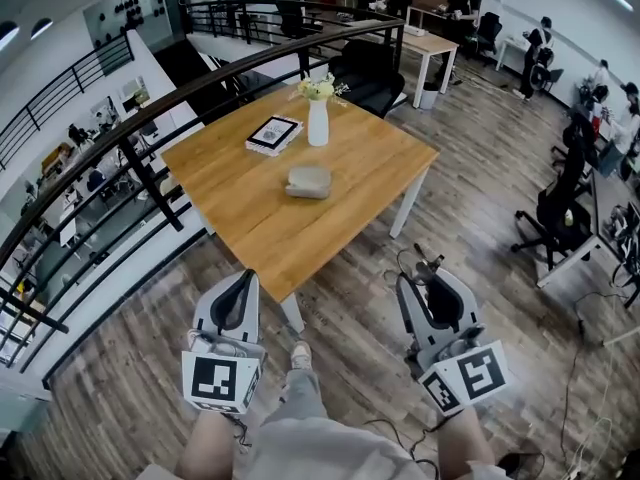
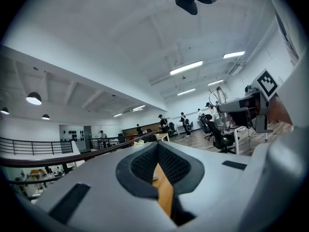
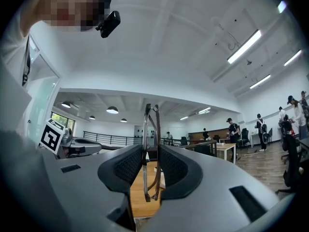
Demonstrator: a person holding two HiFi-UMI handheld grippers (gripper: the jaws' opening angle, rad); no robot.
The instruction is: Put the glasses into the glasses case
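Right claw (image 3: 150,170) grips folded glasses (image 3: 146,151); left claw (image 2: 156,172) parted, empty. Left should steady the glasses case (image 1: 308,181) before insertion.

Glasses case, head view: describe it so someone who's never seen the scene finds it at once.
Find the wooden table beside the black railing. Three things sit on it, and the case is the one nearest the person, alone toward the middle. It is a low, rounded grey shape, unlike the tall white vase and the flat black-and-white book behind it.
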